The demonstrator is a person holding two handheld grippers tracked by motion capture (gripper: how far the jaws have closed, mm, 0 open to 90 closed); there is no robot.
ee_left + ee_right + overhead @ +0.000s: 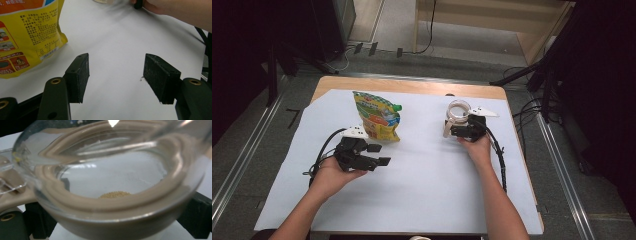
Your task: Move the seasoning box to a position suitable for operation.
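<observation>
A yellow printed pouch (377, 117) with a green cap (397, 107) stands at the back left of the white sheet. My left gripper (379, 155) rests just in front of it, open with nothing between the jaws. In the left gripper view the pouch (27, 37) is to the left of that gripper (116, 80). A clear glass jar (458, 111) with a beige seal stands at the back right. My right gripper (462, 131) is at the jar. In the right gripper view the jar (112, 170) sits between the jaws of that gripper (117, 225), the pads close against its wall. A little heap of brown grains (115, 194) lies inside.
A white sheet (427, 190) covers most of the wooden table (412, 85). Black cables trail from both grippers, one along the right forearm (501, 165). The other hand (175, 10) shows far off in the left gripper view. Dark stands and cables are on the floor around.
</observation>
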